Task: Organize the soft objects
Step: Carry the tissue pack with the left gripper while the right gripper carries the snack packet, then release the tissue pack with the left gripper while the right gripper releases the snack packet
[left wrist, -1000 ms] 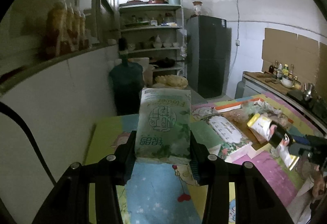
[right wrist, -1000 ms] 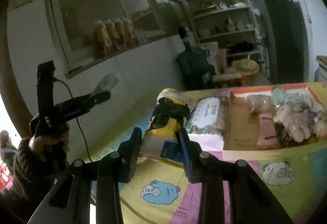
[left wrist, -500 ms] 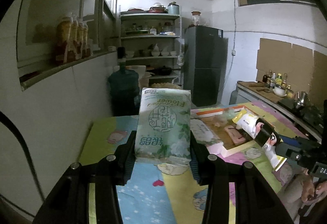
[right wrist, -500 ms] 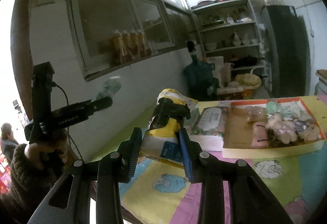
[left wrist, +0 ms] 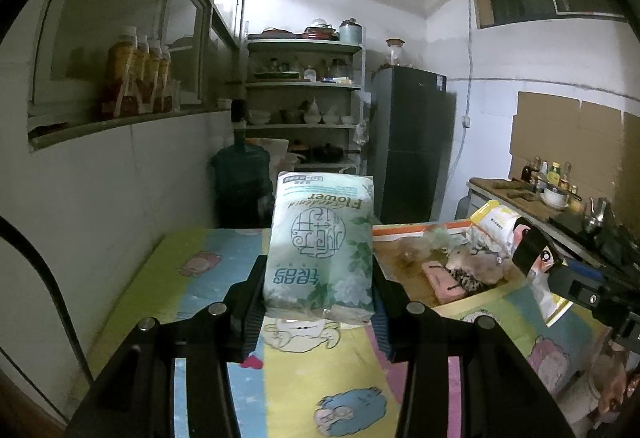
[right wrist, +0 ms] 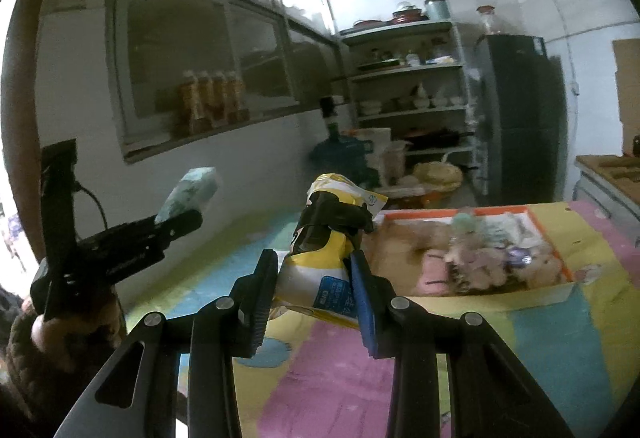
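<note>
My left gripper is shut on a pale green tissue pack printed "Flower", held upright above the colourful table mat. My right gripper is shut on a yellow and white soft pack with a dark band round its top. That pack also shows at the right of the left wrist view. The left gripper with its tissue pack shows at the left of the right wrist view. A shallow orange-rimmed cardboard box on the table holds several soft toys and a pink pad.
A white wall with a window ledge of bottles runs along the left. A blue water jug, open shelves and a dark fridge stand behind the table. A counter with bottles is at the right.
Both grippers have pulled back and up from the table with their packs. The cardboard box now looks smaller and farther off, and the flat pack beside it is out of sight.
</note>
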Action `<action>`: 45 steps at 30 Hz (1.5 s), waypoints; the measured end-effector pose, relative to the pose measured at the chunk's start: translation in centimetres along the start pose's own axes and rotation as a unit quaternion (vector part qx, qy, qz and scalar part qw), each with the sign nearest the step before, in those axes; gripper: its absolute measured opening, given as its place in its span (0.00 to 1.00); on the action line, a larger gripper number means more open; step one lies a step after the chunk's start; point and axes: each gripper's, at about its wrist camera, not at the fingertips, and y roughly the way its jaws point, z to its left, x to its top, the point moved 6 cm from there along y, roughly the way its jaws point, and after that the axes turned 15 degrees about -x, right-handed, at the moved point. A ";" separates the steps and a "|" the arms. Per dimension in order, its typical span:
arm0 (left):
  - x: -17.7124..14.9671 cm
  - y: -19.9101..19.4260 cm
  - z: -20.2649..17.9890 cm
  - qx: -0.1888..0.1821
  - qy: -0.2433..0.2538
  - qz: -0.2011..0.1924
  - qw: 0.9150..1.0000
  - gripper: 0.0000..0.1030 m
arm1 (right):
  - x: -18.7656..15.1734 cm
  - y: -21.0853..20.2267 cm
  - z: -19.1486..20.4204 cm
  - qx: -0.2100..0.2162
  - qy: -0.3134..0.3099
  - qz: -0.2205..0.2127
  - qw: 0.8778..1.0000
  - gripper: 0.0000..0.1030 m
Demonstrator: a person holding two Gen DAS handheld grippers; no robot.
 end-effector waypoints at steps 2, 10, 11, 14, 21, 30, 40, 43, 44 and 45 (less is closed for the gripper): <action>-0.2 0.7 -0.8 -0.001 -0.001 0.000 1.000 0.44 | 0.0 0.3 -0.6 -0.009 0.000 0.000 1.000 0.37; -0.2 4.9 -3.1 -0.018 -0.005 0.016 1.000 0.44 | 0.1 2.5 -4.0 -0.036 0.004 0.009 0.999 0.37; -0.2 5.4 -3.4 -0.019 -0.005 0.017 1.000 0.44 | 0.1 2.8 -4.4 -0.039 0.004 0.010 0.999 0.37; -0.2 7.0 -4.2 -0.026 -0.006 0.023 0.999 0.44 | 0.3 3.4 -5.7 -0.045 0.007 0.012 0.999 0.37; -0.4 10.6 -5.7 -0.042 -0.016 0.039 0.998 0.44 | 0.6 4.7 -8.7 -0.061 0.013 0.014 0.998 0.37; -0.4 15.4 -7.4 -0.062 -0.020 0.060 0.996 0.44 | 1.2 7.0 -13.1 -0.088 0.022 0.023 0.996 0.37; -1.7 21.2 -8.3 -0.074 -0.029 0.099 0.992 0.44 | 1.5 11.1 -16.5 -0.097 0.027 0.042 0.994 0.37; -2.3 22.7 -8.3 -0.074 -0.034 0.112 0.990 0.44 | 1.5 12.5 -17.1 -0.096 0.024 0.050 0.994 0.37; -2.5 23.2 -8.3 -0.074 -0.036 0.117 0.990 0.44 | 1.5 13.0 -17.2 -0.095 0.023 0.053 0.994 0.37; -2.8 23.6 -8.3 -0.075 -0.038 0.122 0.989 0.44 | 1.5 13.7 -17.4 -0.094 0.023 0.057 0.994 0.37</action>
